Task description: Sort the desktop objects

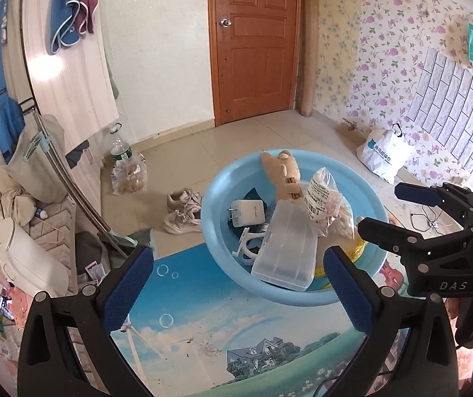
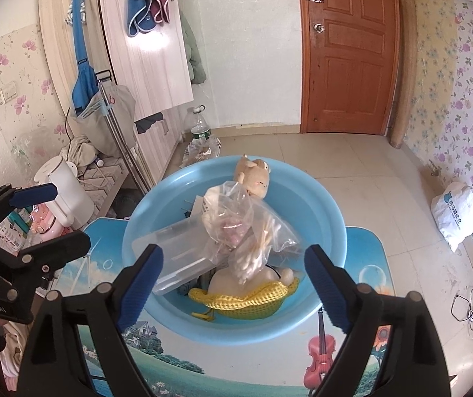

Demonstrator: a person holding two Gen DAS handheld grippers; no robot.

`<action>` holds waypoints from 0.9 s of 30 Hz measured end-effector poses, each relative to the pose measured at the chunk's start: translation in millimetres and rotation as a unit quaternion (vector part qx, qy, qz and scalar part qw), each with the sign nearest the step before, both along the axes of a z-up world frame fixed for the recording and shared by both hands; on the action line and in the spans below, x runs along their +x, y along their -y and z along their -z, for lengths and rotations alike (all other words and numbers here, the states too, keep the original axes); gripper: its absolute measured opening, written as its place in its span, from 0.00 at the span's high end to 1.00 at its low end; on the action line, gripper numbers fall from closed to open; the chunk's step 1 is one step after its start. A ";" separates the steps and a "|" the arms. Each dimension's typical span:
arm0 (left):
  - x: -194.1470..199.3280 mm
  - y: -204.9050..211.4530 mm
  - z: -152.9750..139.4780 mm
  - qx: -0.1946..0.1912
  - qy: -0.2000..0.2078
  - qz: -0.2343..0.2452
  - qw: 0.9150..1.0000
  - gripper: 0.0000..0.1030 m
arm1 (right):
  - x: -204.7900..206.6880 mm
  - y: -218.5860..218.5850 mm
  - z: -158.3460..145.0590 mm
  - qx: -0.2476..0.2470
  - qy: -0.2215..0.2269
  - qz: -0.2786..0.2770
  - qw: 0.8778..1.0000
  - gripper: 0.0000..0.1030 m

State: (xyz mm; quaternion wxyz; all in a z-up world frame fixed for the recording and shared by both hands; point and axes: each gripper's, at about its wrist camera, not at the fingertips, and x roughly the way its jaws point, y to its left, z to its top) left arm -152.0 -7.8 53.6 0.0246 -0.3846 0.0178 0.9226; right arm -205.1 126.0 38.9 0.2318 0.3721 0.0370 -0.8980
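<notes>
A light blue basin (image 1: 216, 198) (image 2: 322, 205) stands on a small printed table (image 1: 203, 330) (image 2: 236, 364). It holds a clear plastic box (image 1: 284, 254) (image 2: 176, 248), a clear bag of small items (image 1: 322, 198) (image 2: 236, 225), a beige plush toy (image 1: 282, 172) (image 2: 253, 172), a white charger (image 1: 246, 213) and a yellow knitted piece (image 2: 246, 301). My left gripper (image 1: 236, 284) is open and empty above the table, left of the basin. My right gripper (image 2: 233, 284) is open and empty just over the basin's near rim; it also shows in the left wrist view (image 1: 388, 211).
A wooden door (image 1: 256, 39) is at the back. Shoes (image 1: 183, 211), a water bottle (image 1: 118, 149) and a white shopping bag (image 1: 385, 155) lie on the tiled floor. A white appliance (image 1: 24, 258) and clutter sit at the left.
</notes>
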 end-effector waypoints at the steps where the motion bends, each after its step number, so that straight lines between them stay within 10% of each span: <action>1: -0.1 0.5 -0.2 0.000 0.000 -0.005 1.000 0.00 | 0.7 -0.1 -0.8 -0.001 -0.002 0.000 1.000 0.11; 27: 1.1 -0.6 -3.2 0.005 -0.016 -0.023 1.000 0.00 | -3.8 0.4 -1.1 -0.015 -0.004 0.036 0.999 0.00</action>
